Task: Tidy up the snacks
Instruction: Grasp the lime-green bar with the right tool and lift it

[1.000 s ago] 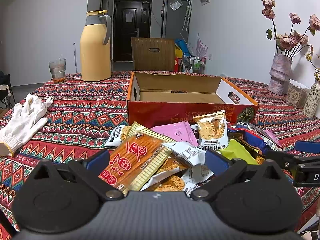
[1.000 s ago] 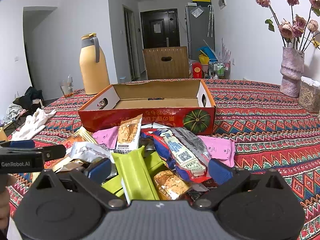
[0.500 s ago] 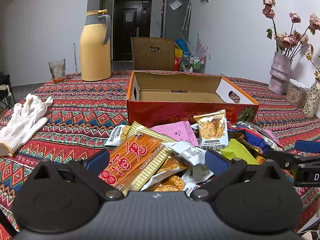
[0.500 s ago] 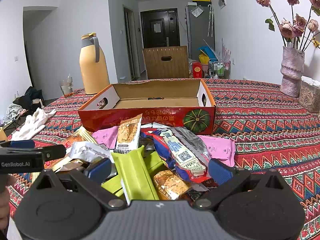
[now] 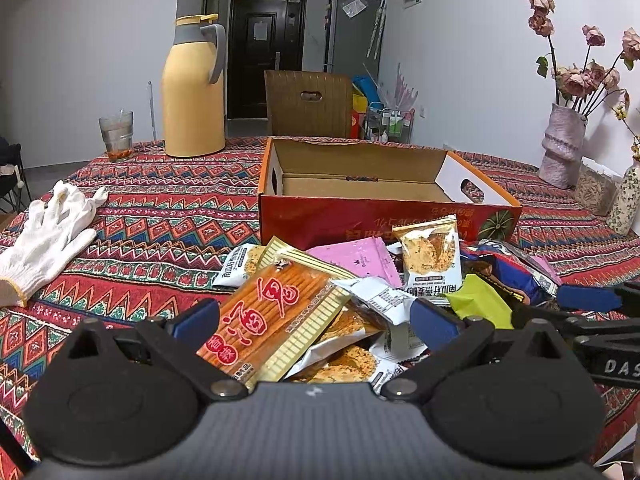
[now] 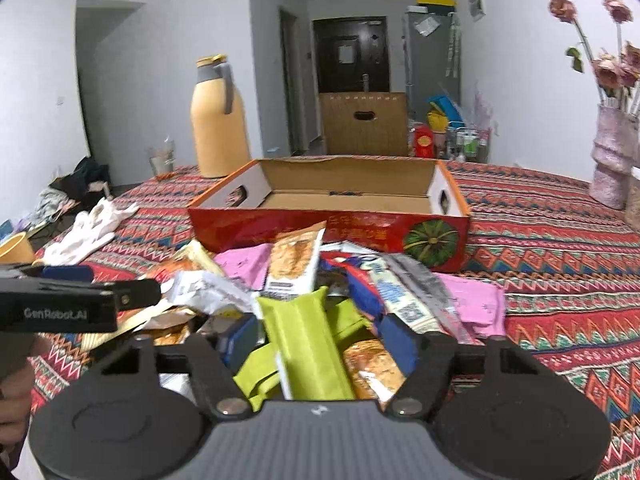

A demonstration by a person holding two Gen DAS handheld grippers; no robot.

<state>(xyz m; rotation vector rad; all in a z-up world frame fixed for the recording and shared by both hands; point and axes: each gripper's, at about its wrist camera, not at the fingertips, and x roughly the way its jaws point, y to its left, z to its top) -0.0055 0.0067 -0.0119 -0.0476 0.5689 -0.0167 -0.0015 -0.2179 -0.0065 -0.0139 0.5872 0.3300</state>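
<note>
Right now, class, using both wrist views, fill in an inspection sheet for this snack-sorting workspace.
Surface: patterned tablecloth, covering the table.
Job's things: open cardboard box, empty; loose snack packets heaped in front of it, including an orange packet and a green packet.
Clutter: white glove, yellow flask, glass, vase of dried flowers.
Grippers: left tool open over the orange packet; right tool has just been closing with the green packet between its jaws, contact unclear.
Cables: nothing seen.
Surroundings: wooden chair behind the table, dark door beyond.
</note>
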